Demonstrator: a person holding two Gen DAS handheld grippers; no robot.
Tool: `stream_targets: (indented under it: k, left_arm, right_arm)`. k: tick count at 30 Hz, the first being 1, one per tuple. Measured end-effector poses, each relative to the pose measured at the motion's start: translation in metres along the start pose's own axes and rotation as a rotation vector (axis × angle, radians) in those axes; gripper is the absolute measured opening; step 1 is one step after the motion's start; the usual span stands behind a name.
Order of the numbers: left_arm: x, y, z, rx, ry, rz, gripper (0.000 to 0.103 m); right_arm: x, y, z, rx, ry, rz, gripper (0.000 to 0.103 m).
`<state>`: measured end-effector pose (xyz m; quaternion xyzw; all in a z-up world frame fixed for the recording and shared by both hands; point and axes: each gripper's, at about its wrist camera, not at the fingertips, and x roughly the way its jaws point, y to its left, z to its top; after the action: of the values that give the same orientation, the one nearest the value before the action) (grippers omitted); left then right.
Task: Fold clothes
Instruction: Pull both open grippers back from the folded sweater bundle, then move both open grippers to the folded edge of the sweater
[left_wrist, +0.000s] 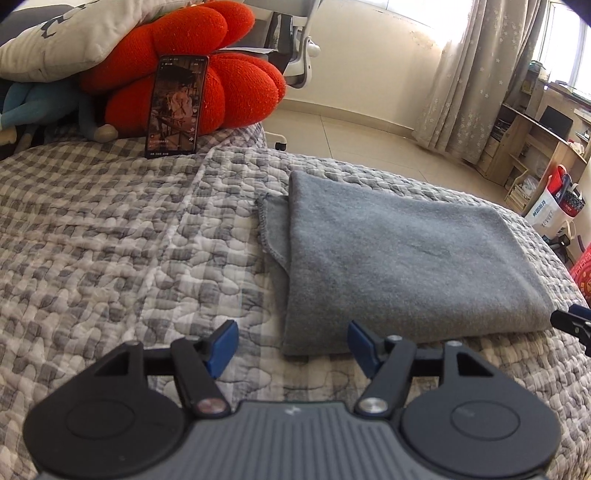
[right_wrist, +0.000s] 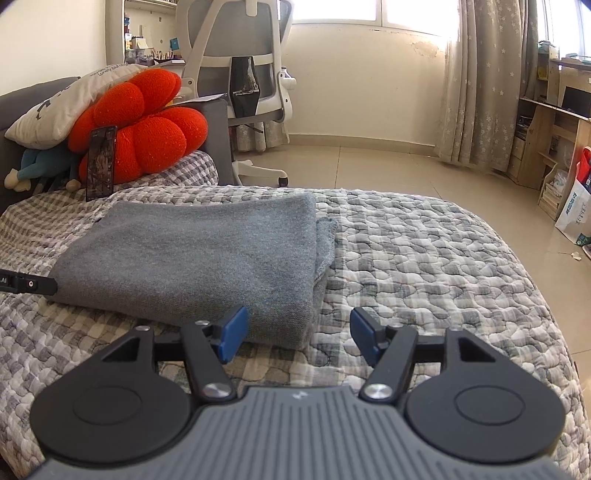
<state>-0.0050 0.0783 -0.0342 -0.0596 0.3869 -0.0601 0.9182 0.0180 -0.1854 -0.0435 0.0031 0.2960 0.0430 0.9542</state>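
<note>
A: Two grippers, both w/ jaws spread wide, nothing between the pads. My left gripper (left_wrist: 291, 343) sits low over the checked quilt (left_wrist: 110, 240), my right gripper (right_wrist: 295, 334) same.

B: Where's the cloth?

A: Grey folded garment (left_wrist: 399, 266) lies flat on the quilt, near the bed's foot-side edge, between my two hands. From the left wrist view it's ahead and to the right; its near-left corner falls just fwd of the gap between my fingers. From the right wrist view the garment (right_wrist: 192, 258) is ahead and to the left, near-right corner just beyond my left pad (right_wrist: 232, 332).

B: Long axis?

A: Runs side to side, roughly hand to hand, I'd say. Folded edges face me. An under-layer (left_wrist: 271, 229) w/ stitched hem pokes out past one short side, so the stack isn't square.

B: Which hand is nearer?

A: Abt equal, can't rank them. Each hand has its own near corner just ahead. The other gripper's tip (left_wrist: 570, 321) shows at the garment's far-right corner, touching or just beside, can't tell.

B: Next?

A: My guess: pinch both near corners, fold away from me. Risk: loose hem layer slips.
</note>
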Motion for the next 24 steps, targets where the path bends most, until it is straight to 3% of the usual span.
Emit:
stream_targets:
  k: [12,19,24]
  left_arm:
    - [0.007,0.0,0.009,-0.085,0.058,-0.044,0.075]
    - [0.014,0.035,0.032,-0.374,0.137,-0.17,0.075]
    - [0.019,0.042,0.058,-0.488,0.154,-0.185,0.074]
  right_arm:
    - [0.003,0.026,0.013,0.019,0.052,0.044,0.072]
    - [-0.001,0.035,0.047,0.078,0.081,0.092,0.072]
    - [-0.003,0.04,0.088,0.183,0.085,0.141,0.072]
